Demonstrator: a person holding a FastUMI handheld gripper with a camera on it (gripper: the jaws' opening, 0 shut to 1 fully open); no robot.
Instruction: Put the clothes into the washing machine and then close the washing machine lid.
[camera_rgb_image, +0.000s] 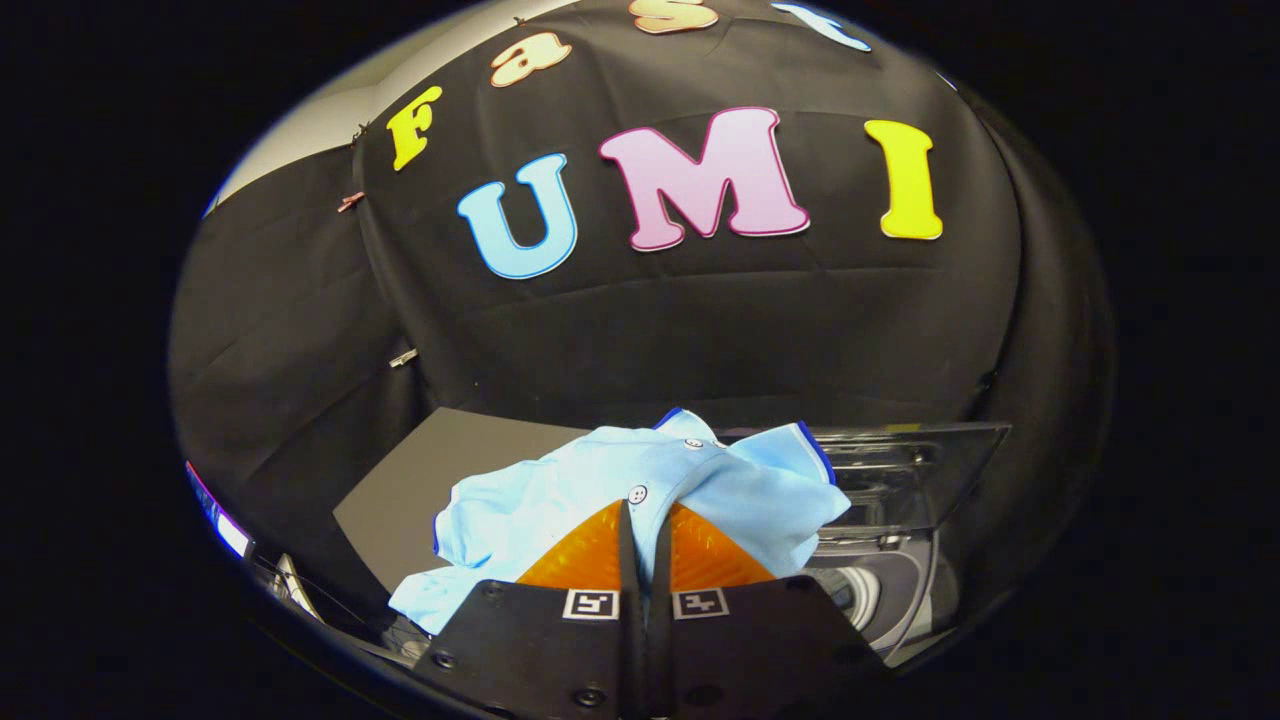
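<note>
1. One garment in play: a light blue shirt (610, 480) with white buttons and dark blue edging at the collar, bunched up and hanging off the tongs (645, 515).
2. Tongs: the two fingers stand almost together, only a thin slit between them, with a fold of the shirt near a button pinched at their tips. Both fingers press on the cloth.
3. Shirt drapes over and ahead of the fingertips; one part trails down toward the near left, another spreads to the right over the washing machine (880, 590).
4. Washing machine sits just right of and below the fingers. Its clear lid (920, 470) stands raised behind the opening, and the pale rim of the drum opening shows under the shirt's right edge.
5. Shirt is above the machine's left side, not inside the drum; whether it touches the machine's rim cannot be told.
6. Dark bench (420, 490) lies behind and left of the shirt, with black cloth wall beyond it.
</note>
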